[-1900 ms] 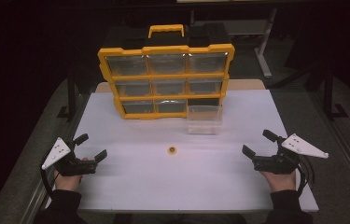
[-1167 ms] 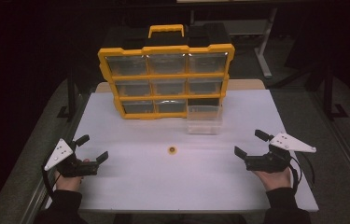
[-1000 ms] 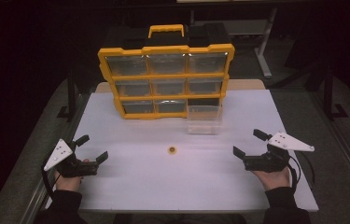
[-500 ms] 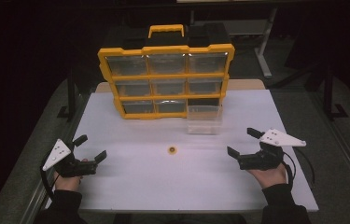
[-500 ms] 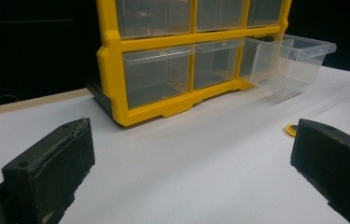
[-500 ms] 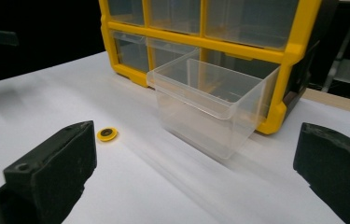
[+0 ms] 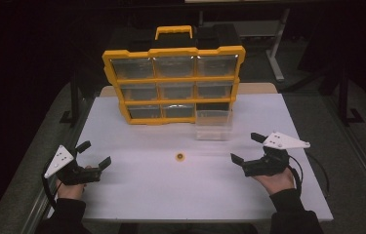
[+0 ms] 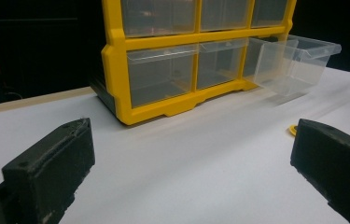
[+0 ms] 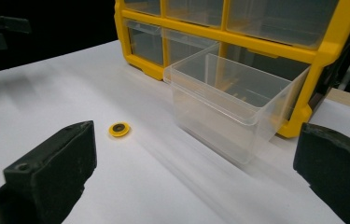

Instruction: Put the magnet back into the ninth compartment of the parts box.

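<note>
- So we've got a small yellow ring (image 7: 180, 156) lying flat on the white table (image 7: 171, 195), roughly mid-table and a bit nearer to us than the clear drawer (image 7: 213, 125). Nothing is touching it.
- That clear drawer is out of the organizer and sits on the table just in front of the bottom-right slot of the yellow organizer (image 7: 173, 80), which stands upright at the far side with its handle on top. In the right gripper view the drawer (image 9: 231, 105) looks empty, and the ring (image 9: 119, 129) sits left of it and nearer to us.
- Our right gripper (image 7: 246, 152) is held over the table on the right, near side, jaws spread wide with nothing between them. It's pointing left-ish toward the ring but is well apart from it.
- Our left gripper (image 7: 92, 155) is over at the near left edge of the table, jaws also wide apart and holding nothing. It's well away from the ring too.
- From the left gripper view we see the organizer (image 8: 172, 56) straight ahead, the drawer (image 8: 298, 63) off to the right, and just a sliver of the ring (image 8: 293, 129) peeking out beside the right-hand jaw.
- Both our hands are low by the near edge, left hand (image 7: 71, 187) and right hand (image 7: 278, 179), each wrapped around its gripper.
</note>
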Demonstrator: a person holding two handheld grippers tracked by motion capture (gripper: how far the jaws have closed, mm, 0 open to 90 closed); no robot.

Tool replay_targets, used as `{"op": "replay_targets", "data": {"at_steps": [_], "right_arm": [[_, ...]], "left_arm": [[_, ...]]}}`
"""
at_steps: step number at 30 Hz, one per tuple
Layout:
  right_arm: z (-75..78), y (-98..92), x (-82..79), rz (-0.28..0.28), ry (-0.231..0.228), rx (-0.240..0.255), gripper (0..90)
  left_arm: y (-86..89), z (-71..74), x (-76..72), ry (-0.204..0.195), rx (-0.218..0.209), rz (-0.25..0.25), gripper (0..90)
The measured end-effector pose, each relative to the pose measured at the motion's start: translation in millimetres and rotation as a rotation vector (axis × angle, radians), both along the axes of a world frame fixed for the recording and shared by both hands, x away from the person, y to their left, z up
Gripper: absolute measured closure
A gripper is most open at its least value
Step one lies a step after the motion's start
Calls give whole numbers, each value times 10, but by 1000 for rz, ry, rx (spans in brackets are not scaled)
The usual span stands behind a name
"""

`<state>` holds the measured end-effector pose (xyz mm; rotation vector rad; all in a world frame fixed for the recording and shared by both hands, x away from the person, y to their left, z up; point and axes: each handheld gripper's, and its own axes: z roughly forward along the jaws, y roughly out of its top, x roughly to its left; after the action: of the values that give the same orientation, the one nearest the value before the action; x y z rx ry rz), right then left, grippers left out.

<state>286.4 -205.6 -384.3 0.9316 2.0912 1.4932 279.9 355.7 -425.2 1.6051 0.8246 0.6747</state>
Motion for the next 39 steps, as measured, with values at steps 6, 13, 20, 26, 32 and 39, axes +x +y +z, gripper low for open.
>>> {"op": "replay_targets", "data": {"at_steps": [6, 13, 20, 26, 32, 39], "right_arm": [[1, 58, 26, 19, 12, -17, 0], [-3, 125, 55, 36, 30, -32, 0], [-15, 181, 81, 49, 41, -47, 0], [-37, 213, 99, 60, 61, -59, 0], [-57, 247, 109, 73, 73, -70, 0], [-81, 302, 136, 85, 89, -86, 0]], "left_arm": [[10, -5, 4, 6, 0, 3, 0], [10, -4, 3, 6, -3, 6, 0], [11, -5, 3, 5, -1, 6, 0], [10, -5, 2, 1, -1, 2, 0], [9, -5, 4, 2, 1, 1, 0], [9, -4, 2, 1, -1, 2, 0]]}}
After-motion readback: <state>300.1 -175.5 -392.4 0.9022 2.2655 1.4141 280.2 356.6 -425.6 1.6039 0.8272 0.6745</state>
